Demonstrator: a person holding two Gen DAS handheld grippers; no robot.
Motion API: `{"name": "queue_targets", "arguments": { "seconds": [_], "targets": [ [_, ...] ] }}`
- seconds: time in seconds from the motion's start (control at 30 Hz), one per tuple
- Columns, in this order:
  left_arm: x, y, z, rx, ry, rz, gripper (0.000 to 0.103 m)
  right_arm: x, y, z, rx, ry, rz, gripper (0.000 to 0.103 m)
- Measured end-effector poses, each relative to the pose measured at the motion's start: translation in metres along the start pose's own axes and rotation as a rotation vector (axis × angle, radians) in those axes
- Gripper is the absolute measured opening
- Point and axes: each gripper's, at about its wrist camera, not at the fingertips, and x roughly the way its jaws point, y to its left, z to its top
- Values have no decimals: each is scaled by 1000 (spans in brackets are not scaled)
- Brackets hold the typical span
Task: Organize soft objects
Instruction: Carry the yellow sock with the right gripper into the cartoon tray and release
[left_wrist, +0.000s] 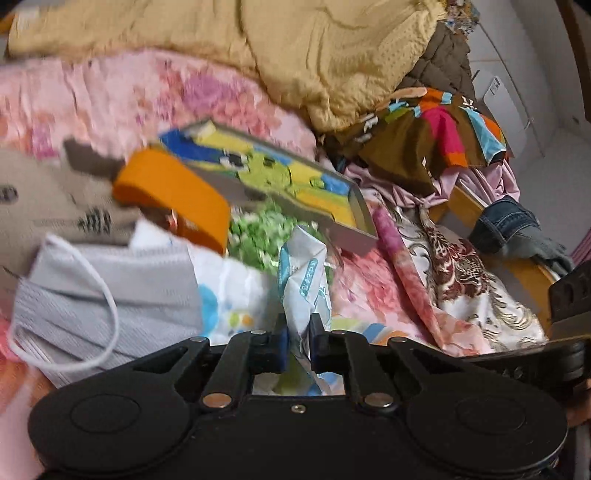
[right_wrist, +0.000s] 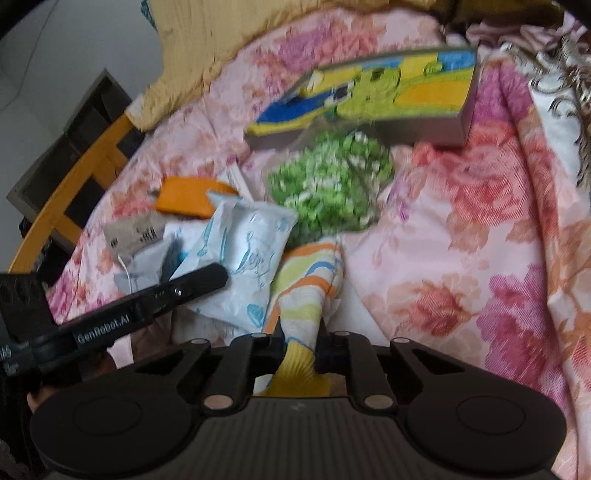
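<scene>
White-blue printed pouch (left_wrist: 303, 280) pinched in left tool (left_wrist: 298, 332), striped cloth (right_wrist: 306, 288) pinched in right tool (right_wrist: 300, 341) just beside pouch, both on floral bedspread (right_wrist: 461, 240), green bundle (right_wrist: 332, 184) behind pouch, gray mask (left_wrist: 107, 295) left of it, cartoon box (left_wrist: 280, 177) further back.

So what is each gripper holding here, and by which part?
The left gripper is shut on a bunched fold of the white, blue-printed packet. The right gripper is shut on the near edge of the striped cloth.
</scene>
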Motion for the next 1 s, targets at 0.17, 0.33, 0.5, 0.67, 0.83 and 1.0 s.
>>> {"name": "queue_targets", "arguments": {
  "seconds": [0.17,0.33,0.5,0.67,0.83,1.0],
  "targets": [
    [-11,-11,-1,51,-69,27,11,-17,7,2,-42,-146,-21,13],
    [-12,-20,0,90,-118,57,11,-27,22,4,-124,-289,-85,13],
    [-9,-19,11,58,-147,77,11,-36,34,4,-202,-423,-162,13],
    [0,-21,32,34,-191,81,11,-39,42,10,-308,-541,-274,13],
    [28,-29,67,21,-227,63,11,-31,35,44,-309,-614,-320,13],
    [71,-38,102,24,-253,72,11,-9,15,97,-244,-702,-324,13]
  ]
}}
